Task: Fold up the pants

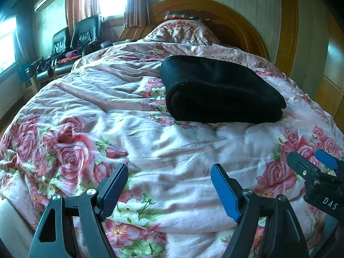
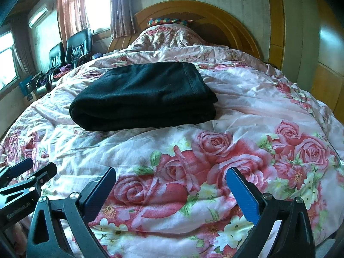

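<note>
The black pants (image 1: 219, 88) lie folded in a thick rectangular stack on the rose-print quilt (image 1: 129, 129), in the middle of the bed; they also show in the right wrist view (image 2: 144, 96). My left gripper (image 1: 169, 185) is open and empty, held above the quilt near the bed's foot, well short of the pants. My right gripper (image 2: 172, 190) is open and empty, beside the left one. The right gripper shows at the right edge of the left wrist view (image 1: 311, 161), and the left gripper at the left edge of the right wrist view (image 2: 32, 169).
A wooden headboard (image 1: 215, 10) and a pillow under the quilt stand at the far end. Black chairs (image 1: 81, 36) with clutter line the left side under the curtained windows. A wall and wooden door frame (image 1: 290, 21) are on the right.
</note>
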### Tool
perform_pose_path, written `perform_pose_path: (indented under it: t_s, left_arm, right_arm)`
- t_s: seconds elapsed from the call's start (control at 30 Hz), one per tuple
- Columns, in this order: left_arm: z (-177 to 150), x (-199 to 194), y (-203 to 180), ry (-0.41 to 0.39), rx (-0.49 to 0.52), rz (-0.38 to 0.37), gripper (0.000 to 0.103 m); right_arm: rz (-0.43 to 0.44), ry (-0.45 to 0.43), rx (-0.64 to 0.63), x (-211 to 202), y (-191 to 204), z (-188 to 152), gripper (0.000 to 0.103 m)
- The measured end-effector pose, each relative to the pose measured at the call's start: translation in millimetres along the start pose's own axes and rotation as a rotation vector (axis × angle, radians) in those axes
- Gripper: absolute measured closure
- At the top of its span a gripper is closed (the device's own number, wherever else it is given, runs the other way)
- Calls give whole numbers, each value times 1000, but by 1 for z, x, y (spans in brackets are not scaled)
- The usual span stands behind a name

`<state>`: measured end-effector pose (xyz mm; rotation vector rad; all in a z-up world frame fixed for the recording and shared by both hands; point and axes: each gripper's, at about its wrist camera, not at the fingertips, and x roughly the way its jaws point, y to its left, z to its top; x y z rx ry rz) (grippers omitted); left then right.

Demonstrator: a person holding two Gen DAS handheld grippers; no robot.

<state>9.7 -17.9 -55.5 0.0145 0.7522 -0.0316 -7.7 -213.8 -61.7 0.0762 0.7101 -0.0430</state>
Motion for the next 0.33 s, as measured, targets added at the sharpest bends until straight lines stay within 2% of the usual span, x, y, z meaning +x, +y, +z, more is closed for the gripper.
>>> perform_pose_path:
  t_s: [0.33]
  left_arm:
    - [-2,2,-1,12,1,-6,23]
  right_arm:
    - [1,4,2,2,0,-1,0]
